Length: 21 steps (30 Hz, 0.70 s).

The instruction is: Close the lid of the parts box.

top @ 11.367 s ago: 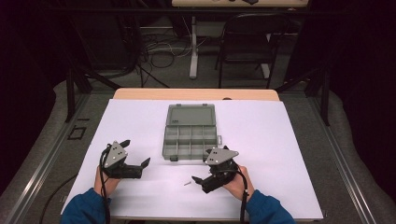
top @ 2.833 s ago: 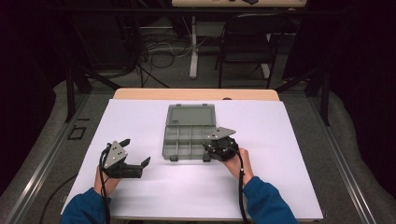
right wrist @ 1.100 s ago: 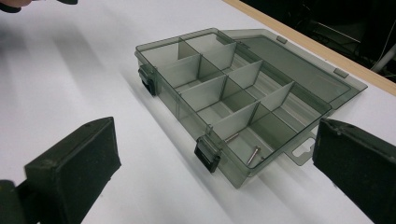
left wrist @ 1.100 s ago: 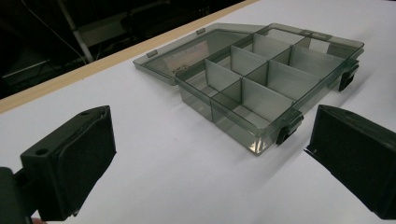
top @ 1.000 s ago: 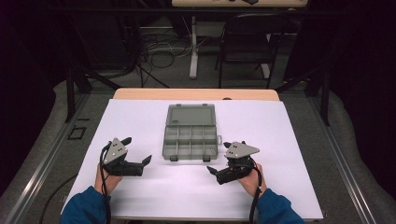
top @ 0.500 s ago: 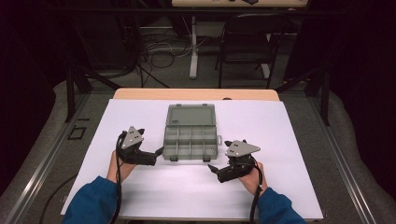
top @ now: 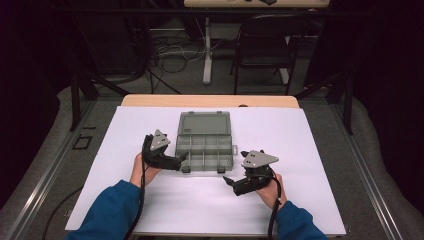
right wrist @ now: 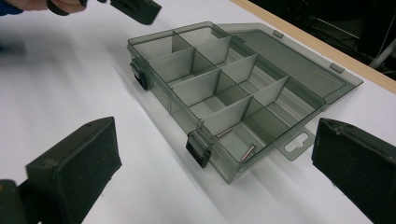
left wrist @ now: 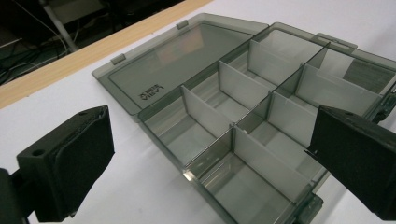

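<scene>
1. We start with the white table (top: 300, 150), and the landmark at its middle: the grey organizer box (top: 205, 142), sitting toward the far edge with its clear lid (top: 204, 123) folded flat behind it, so every compartment is open to us.

2. The left gripper (top: 181, 159) sits at the box's near left corner, jaws spread wide with nothing between them. In the left gripper view the box (left wrist: 261, 140) lies straight ahead between the jaws; we judge it is lined up to steady or grip that corner.

3. The right gripper (top: 229, 181) hovers just off the box's near right corner, jaws parted and empty, held clear so the compartments stay reachable.

4. Two black latches (right wrist: 198, 148) hang open on the box's front wall, which is why the lid lies back freely.

5. Smallest of all: two little metal pins (right wrist: 247, 150) lie in the box's near right compartment, loose on the floor.
</scene>
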Tool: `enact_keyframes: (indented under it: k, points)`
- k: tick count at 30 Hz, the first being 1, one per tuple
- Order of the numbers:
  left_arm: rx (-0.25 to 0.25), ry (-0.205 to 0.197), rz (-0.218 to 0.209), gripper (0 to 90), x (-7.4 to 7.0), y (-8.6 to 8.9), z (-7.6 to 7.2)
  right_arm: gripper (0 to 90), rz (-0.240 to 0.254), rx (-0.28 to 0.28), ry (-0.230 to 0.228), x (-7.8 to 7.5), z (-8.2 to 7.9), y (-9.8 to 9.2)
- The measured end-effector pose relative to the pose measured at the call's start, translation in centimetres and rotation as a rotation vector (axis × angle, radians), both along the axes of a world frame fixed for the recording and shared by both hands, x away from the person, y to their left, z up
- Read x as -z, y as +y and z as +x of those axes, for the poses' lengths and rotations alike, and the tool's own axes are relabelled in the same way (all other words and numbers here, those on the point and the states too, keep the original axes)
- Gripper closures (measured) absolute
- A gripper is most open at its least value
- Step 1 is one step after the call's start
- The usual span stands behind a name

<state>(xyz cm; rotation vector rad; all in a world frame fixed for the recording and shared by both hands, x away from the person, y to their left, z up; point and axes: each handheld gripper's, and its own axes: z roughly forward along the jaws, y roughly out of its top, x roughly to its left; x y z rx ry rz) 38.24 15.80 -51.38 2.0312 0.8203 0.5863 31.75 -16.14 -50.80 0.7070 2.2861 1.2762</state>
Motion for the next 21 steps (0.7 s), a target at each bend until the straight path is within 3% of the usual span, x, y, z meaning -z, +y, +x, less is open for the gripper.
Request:
enact_keyframes:
  k: [8,15,21]
  points:
    - [0.031,0.043,0.020,5.2,0.6,-1.4,1.3,0.1,-0.003,-0.022,0.013,0.2,0.0,0.1]
    - [0.036,0.073,0.050,18.5,1.2,-2.3,1.9,0.2,-0.014,-0.025,0.011,0.2,-0.1,0.2]
    - [0.045,0.081,0.065,35.9,1.6,-2.7,2.2,0.5,-0.014,-0.032,0.012,0.3,-0.1,0.3]
